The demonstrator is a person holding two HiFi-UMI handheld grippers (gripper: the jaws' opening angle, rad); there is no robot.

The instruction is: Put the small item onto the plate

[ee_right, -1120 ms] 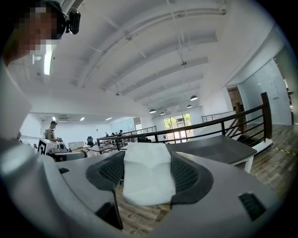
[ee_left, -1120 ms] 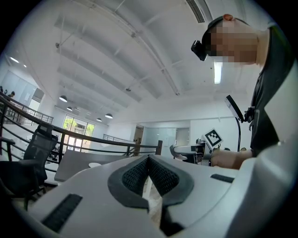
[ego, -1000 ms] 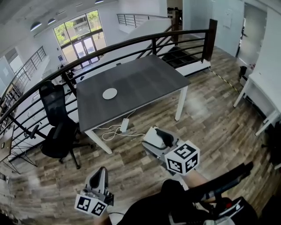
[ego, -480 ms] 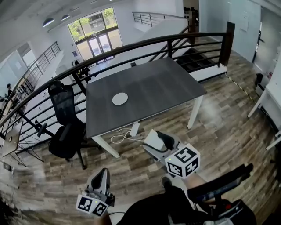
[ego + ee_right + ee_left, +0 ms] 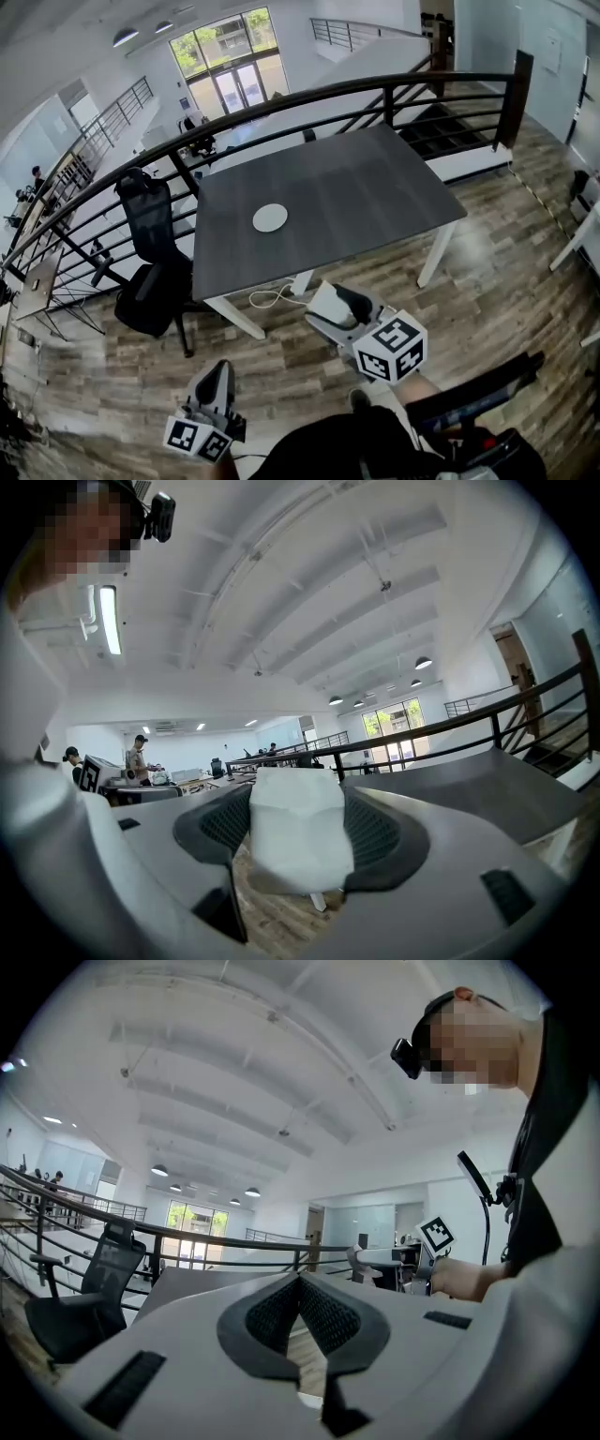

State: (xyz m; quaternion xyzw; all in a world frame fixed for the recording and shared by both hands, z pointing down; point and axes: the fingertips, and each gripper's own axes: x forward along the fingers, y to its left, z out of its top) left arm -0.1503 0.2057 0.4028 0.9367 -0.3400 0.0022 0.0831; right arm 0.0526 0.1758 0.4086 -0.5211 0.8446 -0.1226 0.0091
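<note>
your right gripper (image 5: pixel 325 298) sits just below the centre of the head view, over the wood floor (image 5: pixel 487 281), with its marker cube (image 5: pixel 392 345) nearer to you. in the right gripper view its jaws are closed on a small white item (image 5: pixel 298 841), a soft-looking block that fills the gap between the dark pads (image 5: pixel 375 834) and sticks out past them.

your left gripper (image 5: pixel 217 371) is at the lower left of the head view, close to your body. in the left gripper view (image 5: pixel 300 1284) its jaws meet at the tips with nothing between them.

the plate (image 5: pixel 270 218), round and white, lies on the dark grey table (image 5: pixel 366 192) in the upper middle of the head view, towards the table's left side. the white item is well apart from it, held off the near edge of the table.

a black office chair (image 5: pixel 148 272) stands at the table's left end. a dark railing (image 5: pixel 309 94) curves behind the table. a white cable (image 5: pixel 267 299) lies on the floor under the near edge.
</note>
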